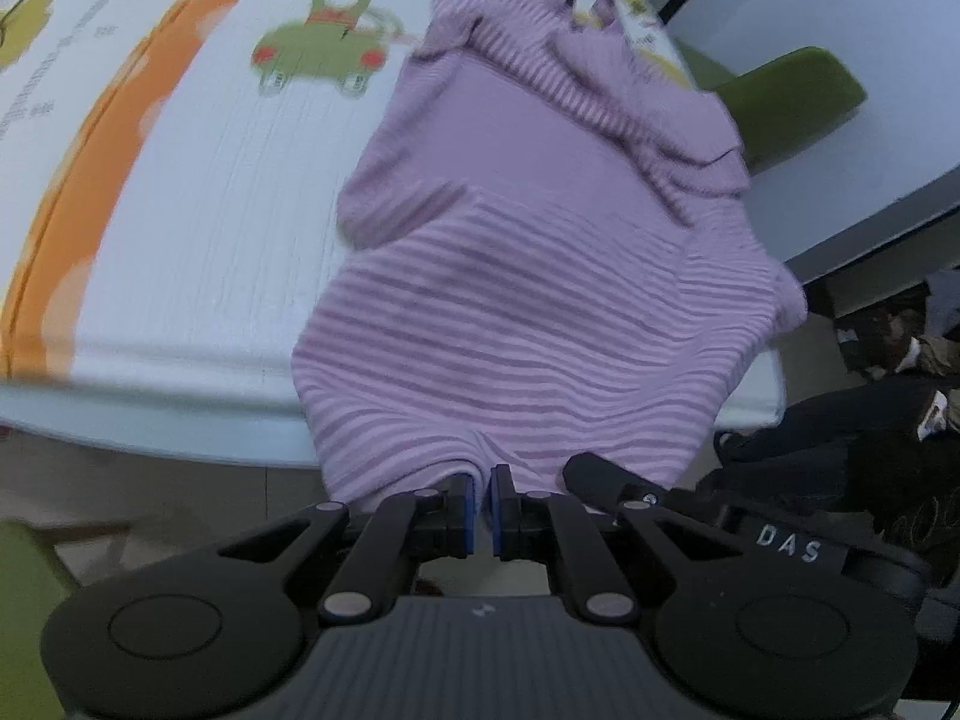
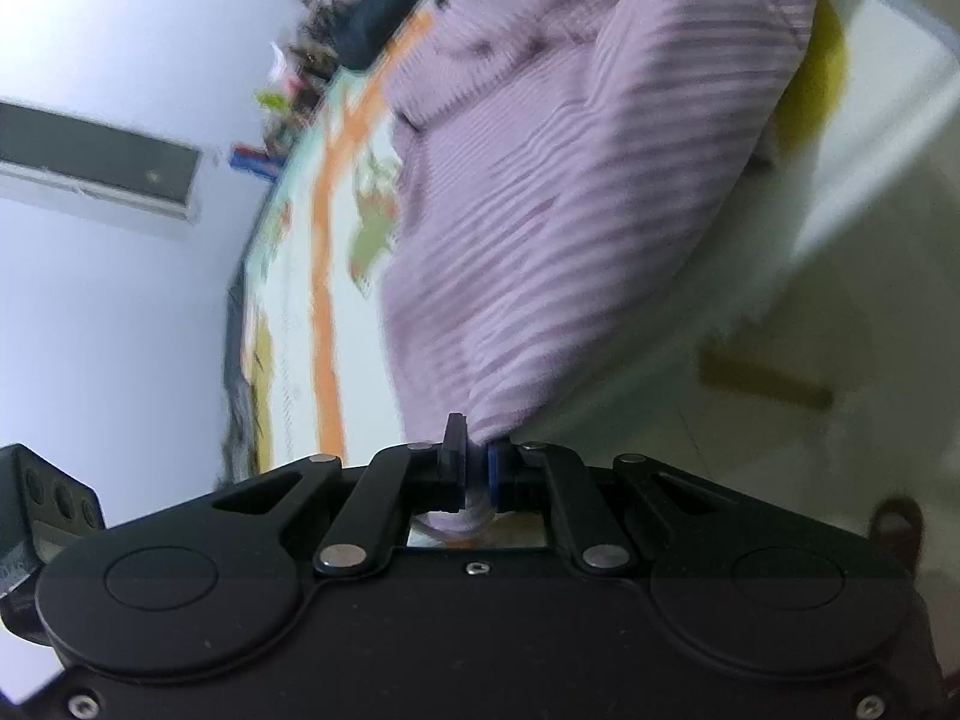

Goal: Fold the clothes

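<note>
The garment (image 1: 528, 276) lies on the table (image 1: 198, 228), right of centre frame, its near edge overhanging.

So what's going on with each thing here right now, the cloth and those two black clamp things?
Striped purple garment: partly on the table, rumpled at its far end, near edge pulled off the table edge.
Left gripper: shut on the garment's edge.
Right gripper: shut on the garment, fabric bunched between its pads.
Table cover: lying flat under the garment.

Both wrist views look forward along their fingers from close in; the left faces twelve o'clock across the desk (image 1: 180, 228), the right is rolled sideways. Both share the striped lilac garment (image 1: 528, 312).
</note>
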Available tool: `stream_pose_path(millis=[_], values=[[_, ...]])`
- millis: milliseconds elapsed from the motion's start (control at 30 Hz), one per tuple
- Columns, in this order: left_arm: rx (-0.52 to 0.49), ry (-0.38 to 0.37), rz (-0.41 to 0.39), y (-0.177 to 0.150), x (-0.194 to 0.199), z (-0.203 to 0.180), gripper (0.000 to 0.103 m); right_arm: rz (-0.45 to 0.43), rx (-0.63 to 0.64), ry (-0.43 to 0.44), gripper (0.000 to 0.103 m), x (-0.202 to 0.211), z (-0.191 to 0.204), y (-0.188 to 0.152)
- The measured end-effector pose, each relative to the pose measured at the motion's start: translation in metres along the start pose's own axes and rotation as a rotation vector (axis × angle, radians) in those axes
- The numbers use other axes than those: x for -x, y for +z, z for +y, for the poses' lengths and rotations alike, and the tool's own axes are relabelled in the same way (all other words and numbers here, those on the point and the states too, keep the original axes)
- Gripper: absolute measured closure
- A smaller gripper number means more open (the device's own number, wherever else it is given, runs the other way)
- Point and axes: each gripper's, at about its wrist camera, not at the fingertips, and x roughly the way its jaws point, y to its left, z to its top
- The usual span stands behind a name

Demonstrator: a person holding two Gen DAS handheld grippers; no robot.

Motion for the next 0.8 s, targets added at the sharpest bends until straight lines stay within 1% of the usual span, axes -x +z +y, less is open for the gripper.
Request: stream_pose_path(millis=[67,200,233,300,400,433,467,500,533,600,700,800], values=[[0.007,0.019,0.015,-0.012,-0.004,-0.002,0.097,0.038,0.001,-0.029,0.096,-0.001,-0.009,-0.008],[-0.024,0.042,-0.011,-0.012,0.012,-0.009,0.096,0.089,0.008,-0.071,0.096,-0.002,-0.026,-0.013],[-0.032,0.048,-0.017,-0.012,0.015,-0.010,0.095,0.098,0.001,-0.075,0.095,-0.002,-0.029,-0.012],[-0.048,0.059,-0.030,-0.012,0.023,-0.014,0.093,0.102,0.002,-0.077,0.091,0.004,-0.033,-0.010],[-0.071,0.077,-0.050,-0.013,0.034,-0.019,0.092,0.093,0.031,-0.101,0.082,0.017,-0.035,-0.006],[-0.079,0.082,-0.056,-0.013,0.038,-0.020,0.092,0.089,0.041,-0.114,0.076,0.023,-0.036,-0.003],[-0.086,0.088,-0.063,-0.013,0.042,-0.022,0.092,0.083,0.050,-0.126,0.073,0.030,-0.037,-0.001],[-0.094,0.094,-0.069,-0.013,0.046,-0.024,0.092,0.075,0.059,-0.137,0.072,0.037,-0.037,0.002],[-0.102,0.100,-0.076,-0.013,0.049,-0.026,0.092,0.067,0.064,-0.136,0.067,0.045,-0.039,0.007],[-0.117,0.110,-0.090,-0.013,0.057,-0.029,0.092,0.033,0.067,-0.129,0.067,0.062,-0.042,0.017],[-0.142,0.109,-0.149,0.005,0.074,-0.036,0.092,-0.041,0.080,-0.122,0.067,0.086,-0.043,0.039],[-0.179,0.101,-0.187,0.036,0.069,-0.048,0.092,-0.107,0.082,-0.097,0.067,0.089,-0.038,0.073]])
